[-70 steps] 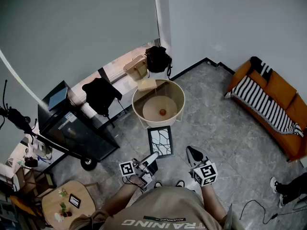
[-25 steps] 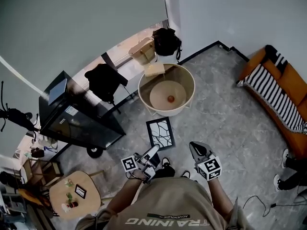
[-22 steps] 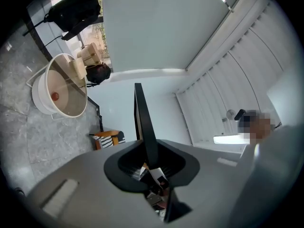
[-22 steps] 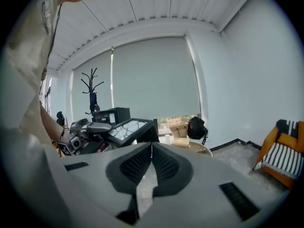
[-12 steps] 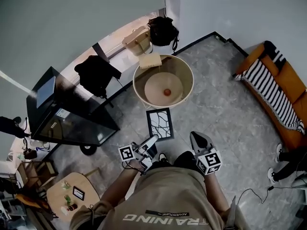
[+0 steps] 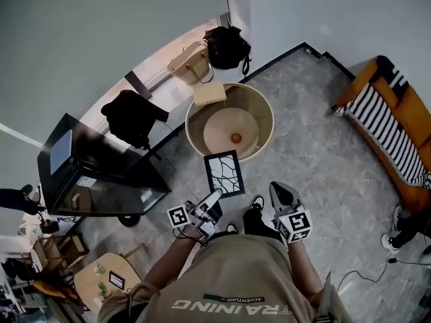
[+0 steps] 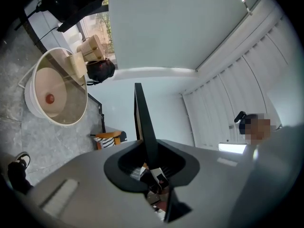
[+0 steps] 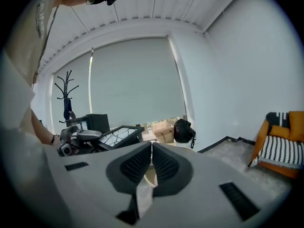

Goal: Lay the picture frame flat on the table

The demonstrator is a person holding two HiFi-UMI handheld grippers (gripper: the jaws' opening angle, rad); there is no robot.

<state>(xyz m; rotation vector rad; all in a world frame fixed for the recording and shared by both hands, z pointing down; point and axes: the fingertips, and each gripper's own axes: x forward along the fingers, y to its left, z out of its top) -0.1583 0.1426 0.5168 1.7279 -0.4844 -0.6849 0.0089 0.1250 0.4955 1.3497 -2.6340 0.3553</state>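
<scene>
The picture frame (image 6: 223, 173), black-edged with a white cracked pattern, is held in the air at its lower edge by my left gripper (image 6: 215, 197), just before the near rim of the round table (image 6: 264, 113). In the left gripper view the frame (image 7: 142, 120) shows edge-on as a thin dark blade, with my left gripper (image 7: 151, 163) shut on it. My right gripper (image 6: 279, 195) hangs to the right of the frame, shut and empty; its pads (image 8: 164, 164) meet. From it I see the frame (image 8: 116, 136) at the left.
A small red ball (image 6: 236, 138) lies on the tan tabletop, and a beige block (image 6: 210, 94) rests on the far rim. A black cabinet (image 6: 101, 173) stands at the left and an orange sofa (image 6: 397, 130) at the right. Bags (image 6: 225, 46) lie by the window. The person's shoes (image 6: 252, 210) show between the grippers.
The person has stepped a little closer to the round table, so the frame's top edge now overlaps the near rim. Both grippers keep their places and their hold.
</scene>
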